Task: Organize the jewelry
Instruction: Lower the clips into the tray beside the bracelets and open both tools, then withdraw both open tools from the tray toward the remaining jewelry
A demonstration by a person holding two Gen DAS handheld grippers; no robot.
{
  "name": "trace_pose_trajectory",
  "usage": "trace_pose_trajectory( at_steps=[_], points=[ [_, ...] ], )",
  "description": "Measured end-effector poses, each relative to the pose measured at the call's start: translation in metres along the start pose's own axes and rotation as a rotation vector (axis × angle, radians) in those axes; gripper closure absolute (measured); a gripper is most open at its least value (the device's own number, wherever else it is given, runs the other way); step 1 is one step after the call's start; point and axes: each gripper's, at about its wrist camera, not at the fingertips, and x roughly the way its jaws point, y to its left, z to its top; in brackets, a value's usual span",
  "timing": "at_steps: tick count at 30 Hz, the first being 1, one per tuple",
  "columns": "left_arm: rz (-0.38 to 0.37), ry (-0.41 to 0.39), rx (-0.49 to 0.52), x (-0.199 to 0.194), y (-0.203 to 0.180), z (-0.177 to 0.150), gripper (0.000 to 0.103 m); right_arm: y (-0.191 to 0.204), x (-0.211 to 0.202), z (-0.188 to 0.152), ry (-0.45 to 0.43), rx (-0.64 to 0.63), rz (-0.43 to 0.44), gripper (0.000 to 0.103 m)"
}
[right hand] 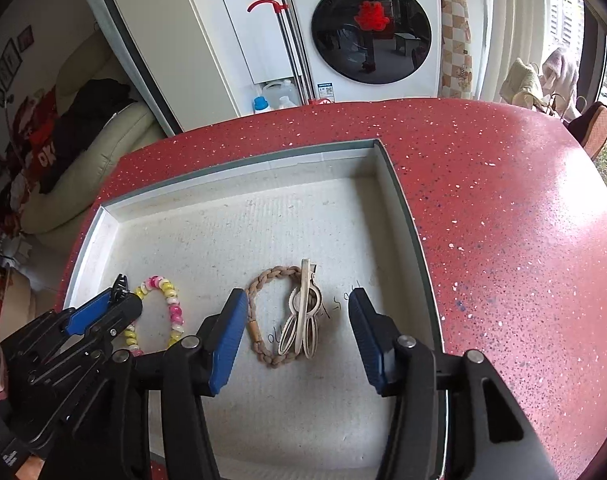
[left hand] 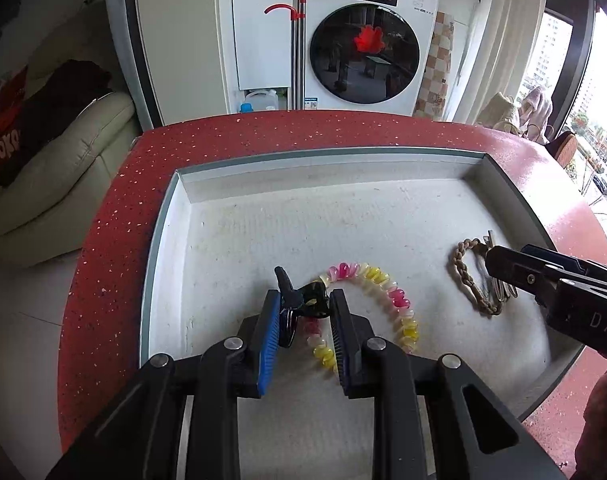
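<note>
A shallow white tray rests on a red speckled table. Behind the table stand a washing machine and a cream sofa. Nothing lies between either gripper and the tray floor.

The left gripper has its jaws narrowly parted and closed on a black hair claw clip, which sits between the blue pads. A pink and yellow beaded bracelet lies on the tray floor just beyond and beneath that clip.

The right gripper stands with its jaws well apart and holds nothing. A braided tan cord bracelet and a cream hair clip lie touching each other on the tray floor between the open fingers, clear of both pads.
</note>
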Motion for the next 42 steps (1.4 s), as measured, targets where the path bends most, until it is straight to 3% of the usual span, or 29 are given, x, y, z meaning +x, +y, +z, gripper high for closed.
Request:
trace_pose_trajectory(
  at_steps=[4, 6, 7, 9, 16, 20, 26, 28, 31, 38, 42],
  points=[
    [-0.001, -0.008, -0.017, -0.004, 0.002, 0.001, 0.060, -0.002, -0.008, -0.002, -0.012, 0.039, 0.029, 0.040],
    [0.003, -0.012, -0.025, -0.006, 0.003, 0.003, 0.026, -0.004, -0.012, -0.003, -0.018, 0.055, 0.036, 0.040],
    [0.014, -0.028, -0.035, -0.009, 0.004, 0.003, 0.000, -0.004, -0.013, -0.003, -0.020, 0.058, 0.038, 0.040],
    [0.013, -0.083, -0.041, -0.020, 0.005, 0.003, 0.000, -0.004, -0.016, -0.004, -0.027, 0.058, 0.038, 0.040],
    [0.002, -0.089, -0.023, -0.034, 0.002, 0.004, 0.000, -0.010, -0.030, -0.005, -0.052, 0.086, 0.051, 0.038],
    [0.003, -0.095, -0.022, -0.048, 0.001, -0.002, 0.000, -0.007, -0.042, -0.010, -0.067, 0.083, 0.054, 0.020],
    [-0.026, -0.106, -0.004, -0.076, 0.004, -0.024, 0.000, 0.001, -0.065, -0.030, -0.101, 0.059, 0.038, 0.016],
    [-0.037, -0.103, 0.000, -0.085, 0.006, -0.034, 0.000, 0.004, -0.074, -0.038, -0.121, 0.037, 0.044, 0.000],
    [-0.023, -0.101, 0.003, -0.098, 0.009, -0.050, 0.000, 0.009, -0.084, -0.047, -0.143, 0.009, 0.051, 0.000],
    [0.014, -0.110, 0.018, -0.124, 0.014, -0.092, 0.000, 0.012, -0.105, -0.068, -0.090, 0.012, 0.075, 0.000],
    [-0.009, -0.085, 0.015, -0.131, 0.016, -0.116, 0.000, 0.009, -0.119, -0.090, -0.085, 0.020, 0.085, 0.000]
  ],
)
